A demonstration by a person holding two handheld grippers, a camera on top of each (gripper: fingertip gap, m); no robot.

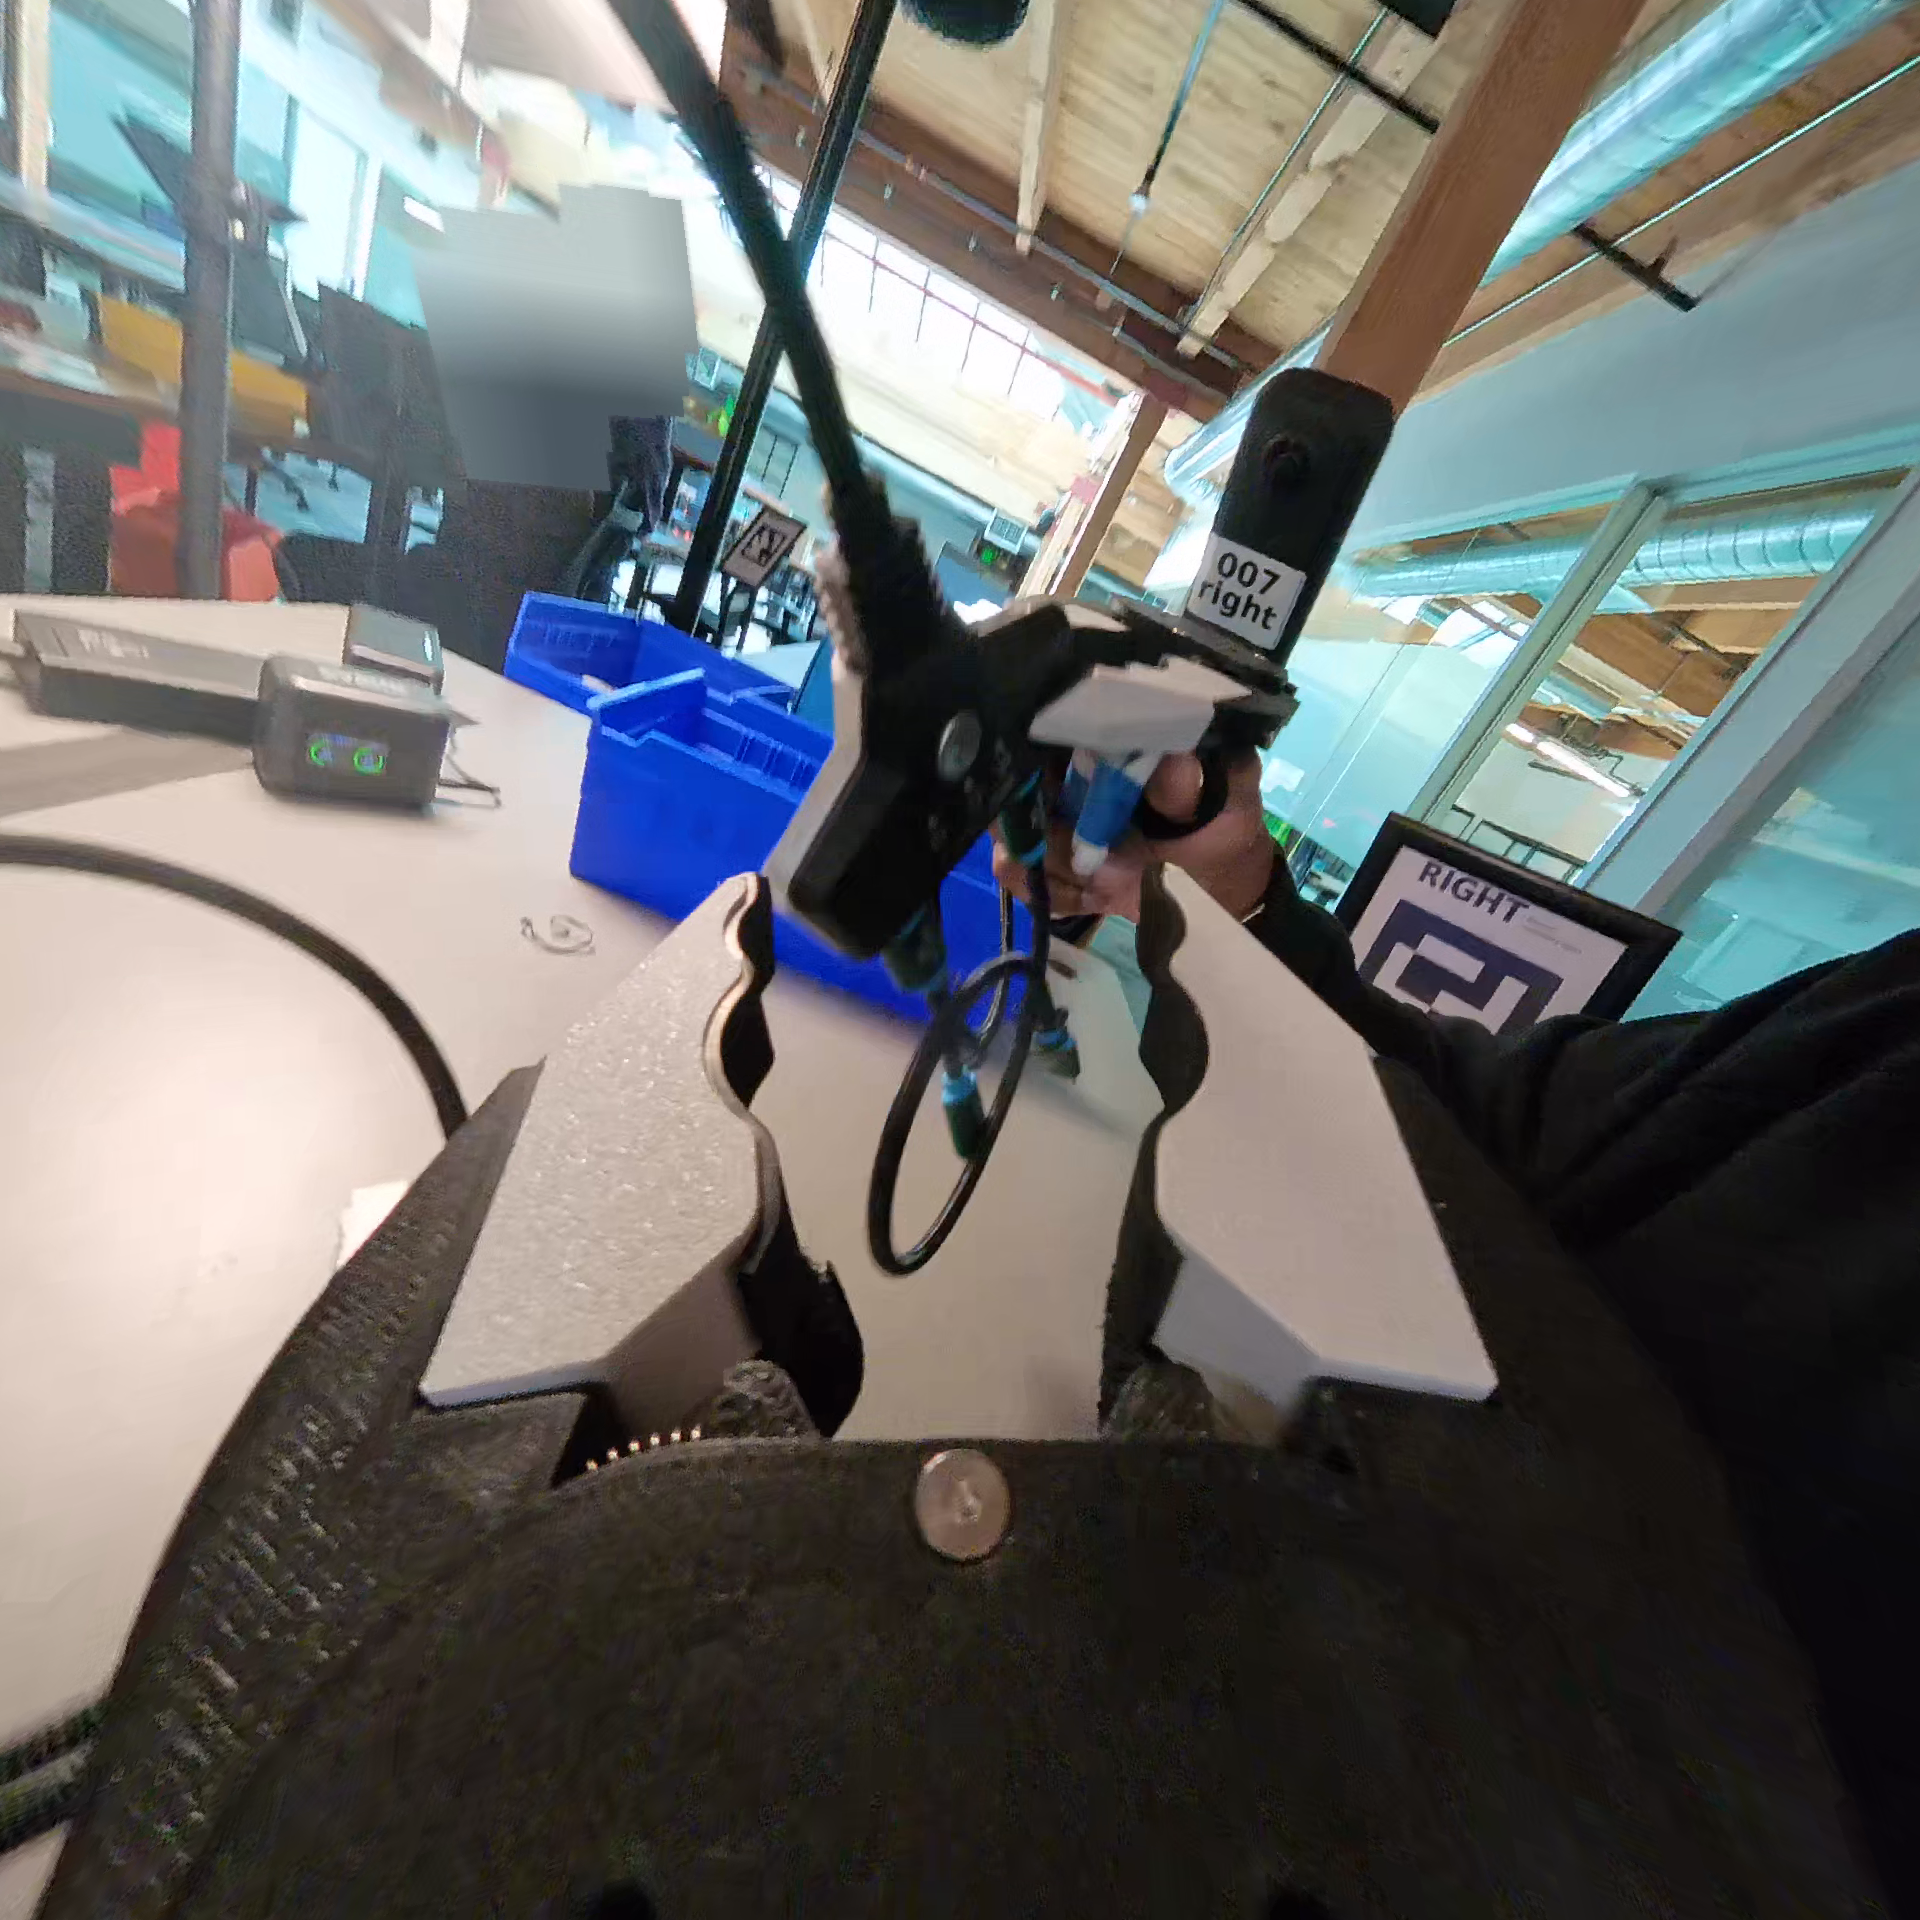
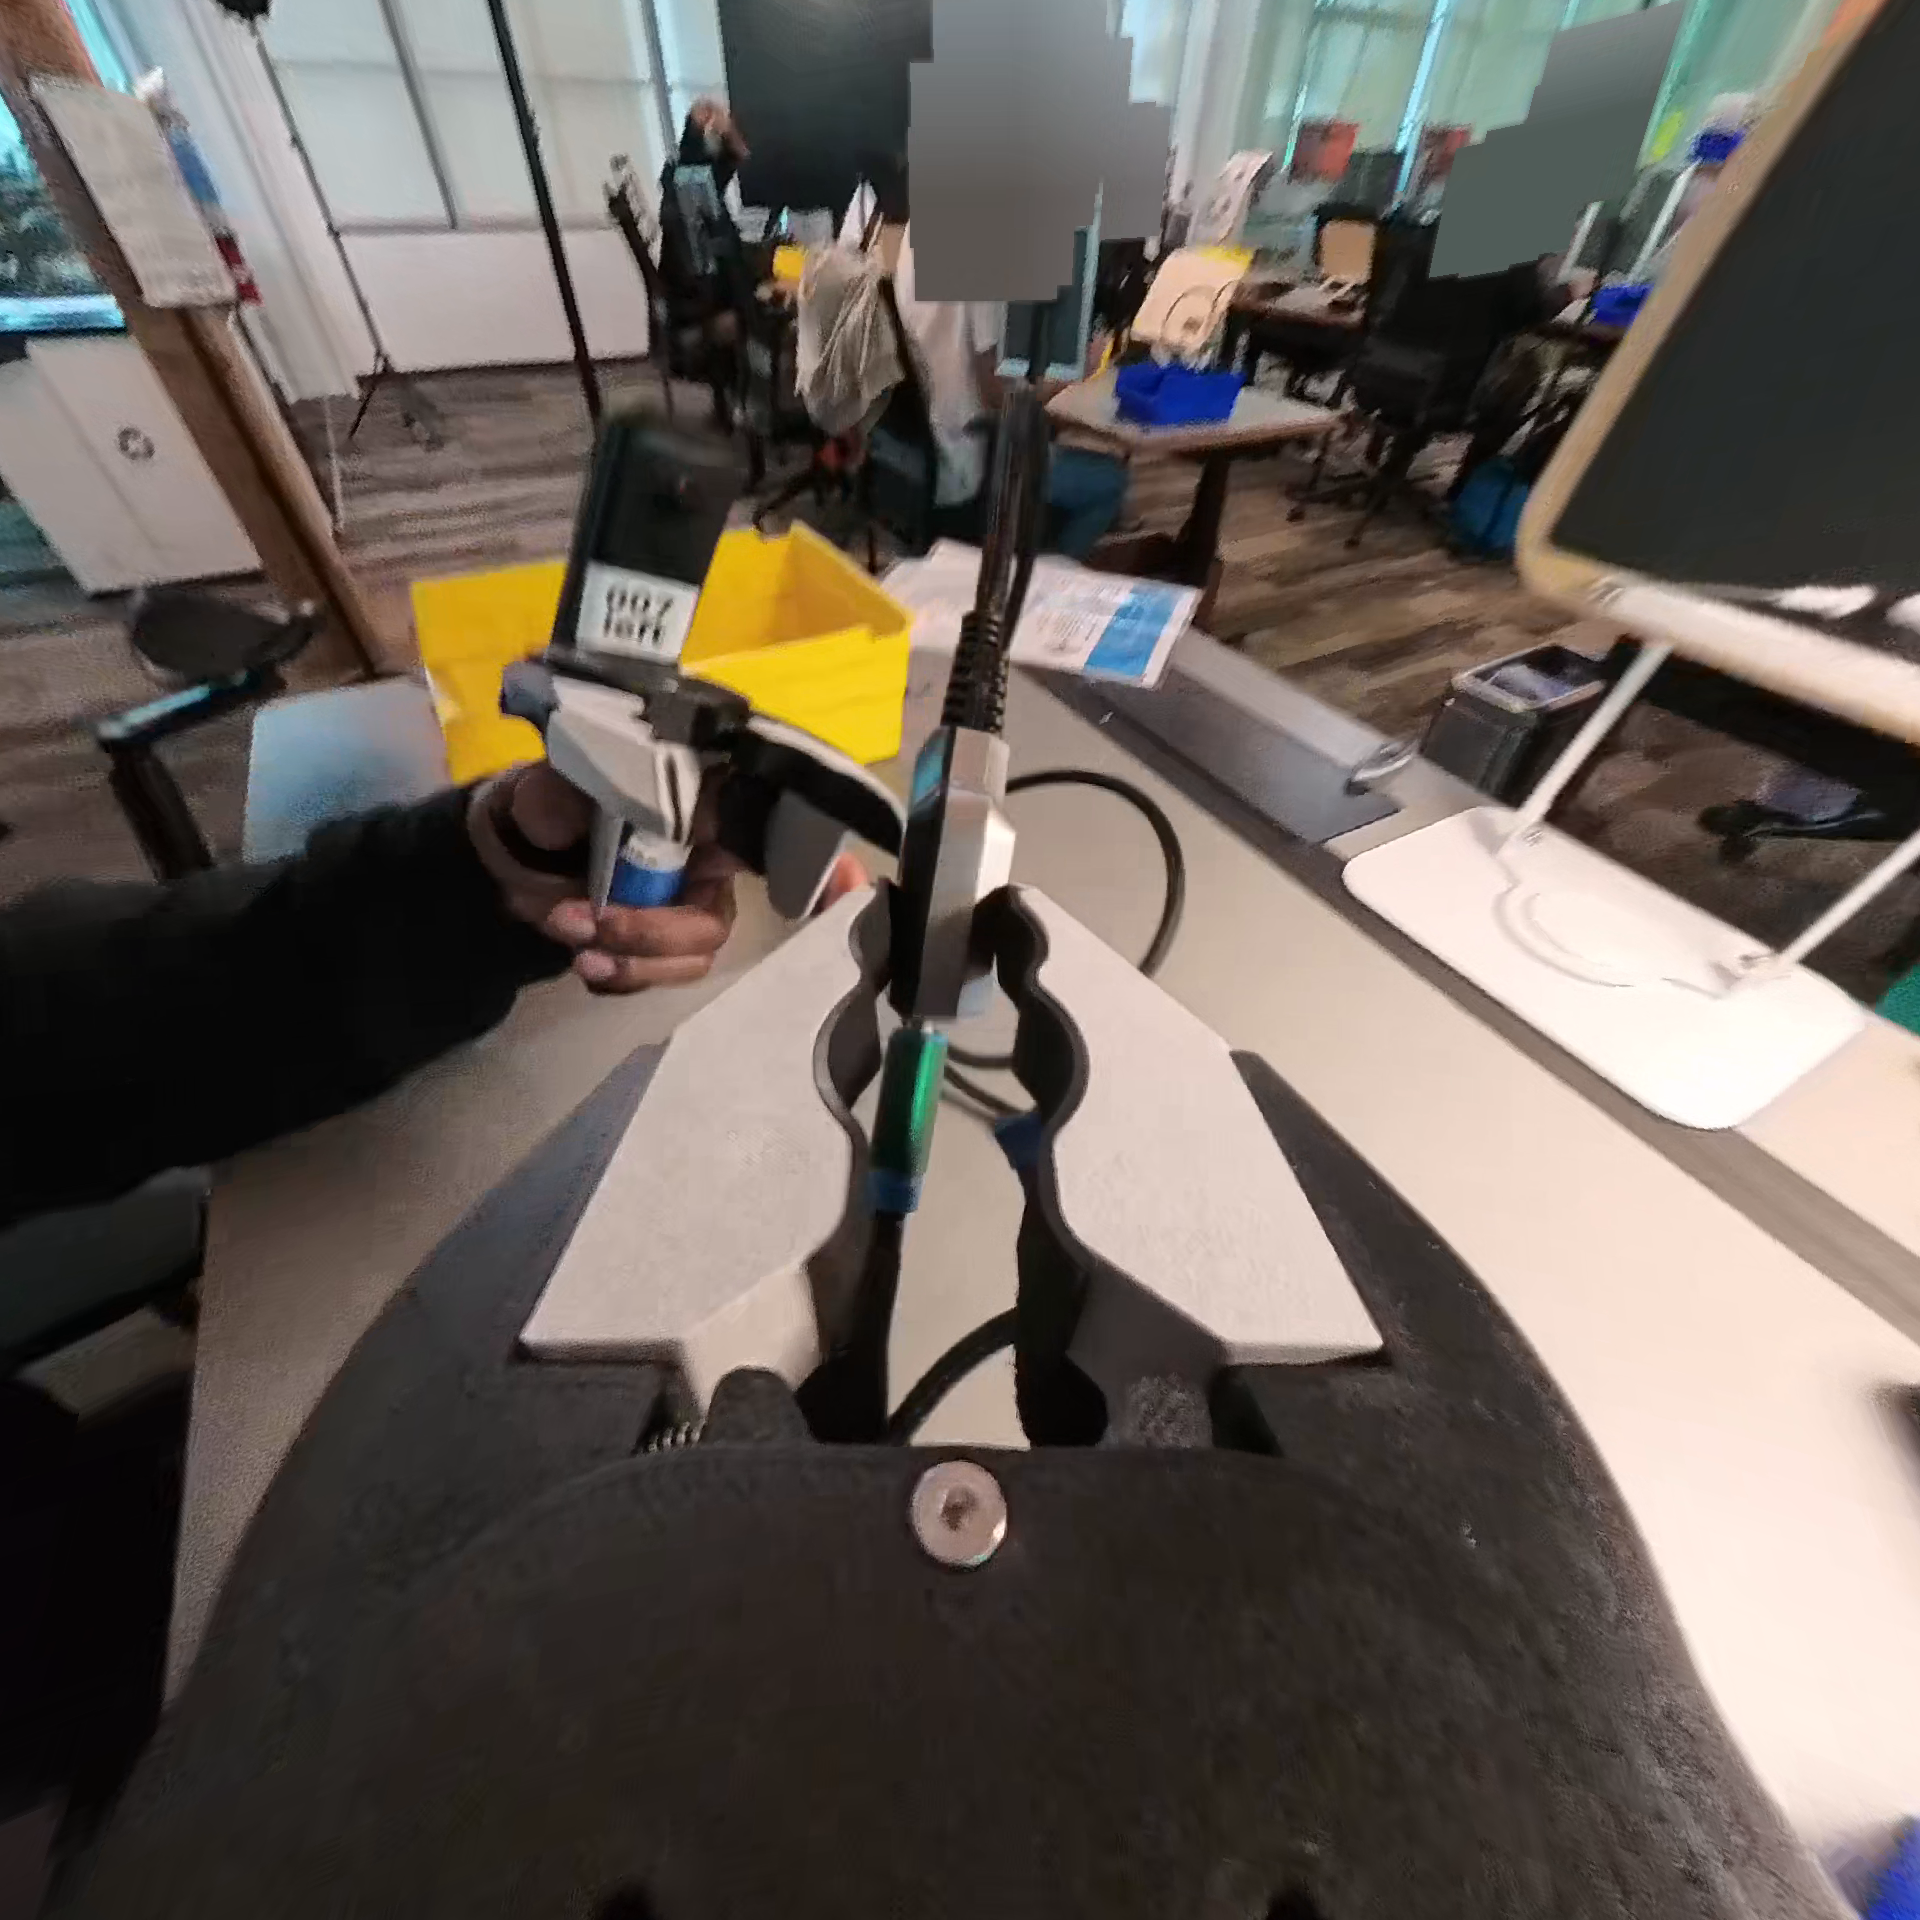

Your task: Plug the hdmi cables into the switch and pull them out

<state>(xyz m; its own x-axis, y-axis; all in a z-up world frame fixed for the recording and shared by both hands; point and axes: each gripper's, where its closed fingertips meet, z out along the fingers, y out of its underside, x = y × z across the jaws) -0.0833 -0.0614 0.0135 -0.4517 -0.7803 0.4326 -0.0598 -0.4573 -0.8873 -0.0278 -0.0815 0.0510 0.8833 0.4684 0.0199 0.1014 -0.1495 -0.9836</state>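
L wrist view: left tool (image 1: 961, 1049) is wide open w/ nothing between its grey fingers (image 1: 623, 1143), held above the pale desk (image 1: 208, 1195). Straight ahead, a hand (image 1: 1195, 831) in a dark sleeve holds the right tool (image 1: 883, 748) up in the air; its tips are pinched on the dark HDMI switch (image 1: 894, 821). A thick black braided cable (image 1: 769, 260) runs up and left from the switch's top end; thinner black cables w/ blue-banded plugs (image 1: 961, 1101) hang from its lower end in a loop, off the desk. Behind sit a blue bin (image 1: 686, 790) and, further left, a small black box w/ green lights (image 1: 348, 743); another black cable (image 1: 260, 914) curves across the desk at left. R wrist view: right tool (image 2: 940, 966) is closed down on the HDMI switch (image 2: 951, 873), fingers (image 2: 748, 1122) gripping its lower part, switch standing about upright. The braided cable (image 2: 987, 644) leaves its top; a green-and-blue plug (image 2: 906, 1122) sits at its bottom end between the fingers, cable trailing down toward the cam; whether fully seated can't tell. Left tool (image 2: 821, 842) shows at left, just beside the switch, held by a hand (image 2: 613, 883); its opening can't be judged here. Yellow bin (image 2: 810, 623) behind, white monitor stand (image 2: 1610, 966) at right on the desk (image 2: 1351, 1195).
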